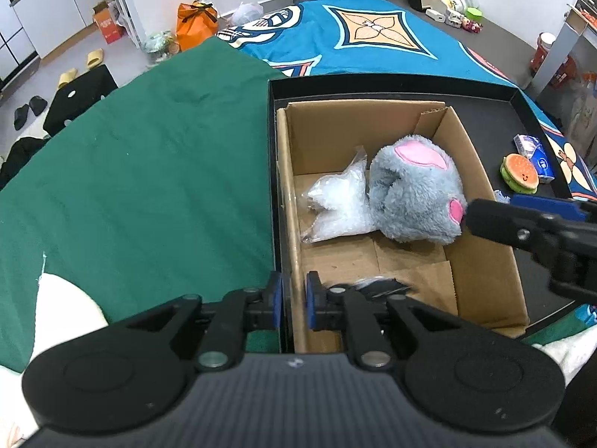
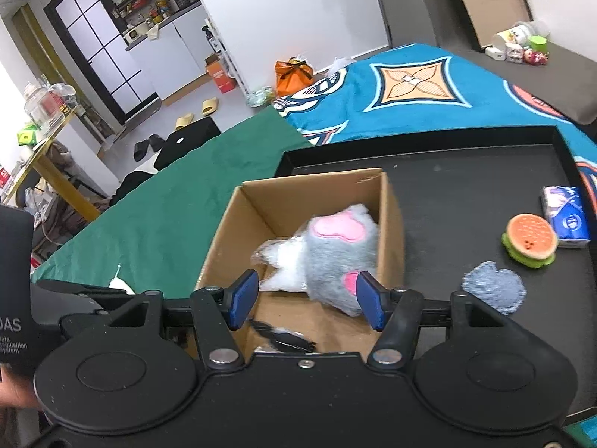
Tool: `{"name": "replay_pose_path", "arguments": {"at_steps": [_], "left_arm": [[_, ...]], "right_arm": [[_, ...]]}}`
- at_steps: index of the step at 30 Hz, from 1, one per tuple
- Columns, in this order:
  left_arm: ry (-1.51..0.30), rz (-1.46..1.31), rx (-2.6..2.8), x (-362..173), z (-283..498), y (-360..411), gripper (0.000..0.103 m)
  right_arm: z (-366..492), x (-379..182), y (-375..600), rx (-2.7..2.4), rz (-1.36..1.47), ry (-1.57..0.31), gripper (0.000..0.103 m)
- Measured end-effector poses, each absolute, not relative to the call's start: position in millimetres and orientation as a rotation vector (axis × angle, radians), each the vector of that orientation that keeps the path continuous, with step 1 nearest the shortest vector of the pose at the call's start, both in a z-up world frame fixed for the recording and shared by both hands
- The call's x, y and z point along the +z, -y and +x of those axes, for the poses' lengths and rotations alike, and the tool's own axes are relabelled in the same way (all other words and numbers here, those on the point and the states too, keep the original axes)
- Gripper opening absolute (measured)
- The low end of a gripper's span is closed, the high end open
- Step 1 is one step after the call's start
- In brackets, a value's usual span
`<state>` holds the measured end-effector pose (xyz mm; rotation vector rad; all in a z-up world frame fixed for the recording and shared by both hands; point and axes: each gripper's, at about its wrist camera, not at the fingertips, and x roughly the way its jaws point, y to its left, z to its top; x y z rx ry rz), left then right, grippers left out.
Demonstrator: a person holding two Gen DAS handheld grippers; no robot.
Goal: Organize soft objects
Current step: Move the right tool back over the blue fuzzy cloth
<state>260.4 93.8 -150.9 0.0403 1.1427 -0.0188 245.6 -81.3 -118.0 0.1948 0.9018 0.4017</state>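
A cardboard box (image 1: 481, 246) (image 2: 224, 239) stands in a black tray (image 1: 522, 112) (image 2: 466, 194). Inside lie a grey plush paw with pink pads (image 1: 418, 194) (image 2: 335, 254), a clear bag of white filling (image 1: 335, 205) (image 2: 283, 261) and a dark item (image 2: 283, 338). My left gripper (image 1: 294, 300) is shut on the box's left wall. My right gripper (image 2: 306, 295) is open just above the box; the plush sits between and below its fingers, loose. In the left view its fingers (image 1: 492, 220) reach in beside the plush.
On the tray right of the box lie a burger-shaped toy (image 2: 530, 240) (image 1: 520, 177), a tissue pack (image 2: 565, 218) (image 1: 533, 151) and a denim patch (image 2: 494, 289). The tray rests on a green cloth (image 1: 149, 171) and a blue patterned blanket (image 1: 373, 30).
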Motion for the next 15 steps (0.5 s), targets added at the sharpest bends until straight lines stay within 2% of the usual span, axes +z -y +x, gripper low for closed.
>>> {"name": "replay_pose_path", "arguments": {"at_steps": [6, 10, 15], "left_arm": [[-1.139, 0.091, 0.007, -148, 260, -87, 0.019], [-1.127, 0.14, 0.032, -145, 258, -80, 0.03], [-1.115, 0.172, 0.046, -141, 257, -74, 0.038]], "right_arm": [[242, -116, 106, 0.362, 0.187, -0.865, 0.058], [242, -117, 125, 0.332, 0.189, -0.855, 0.058], [244, -123, 145, 0.302, 0.192, -0.851, 0.058]]}}
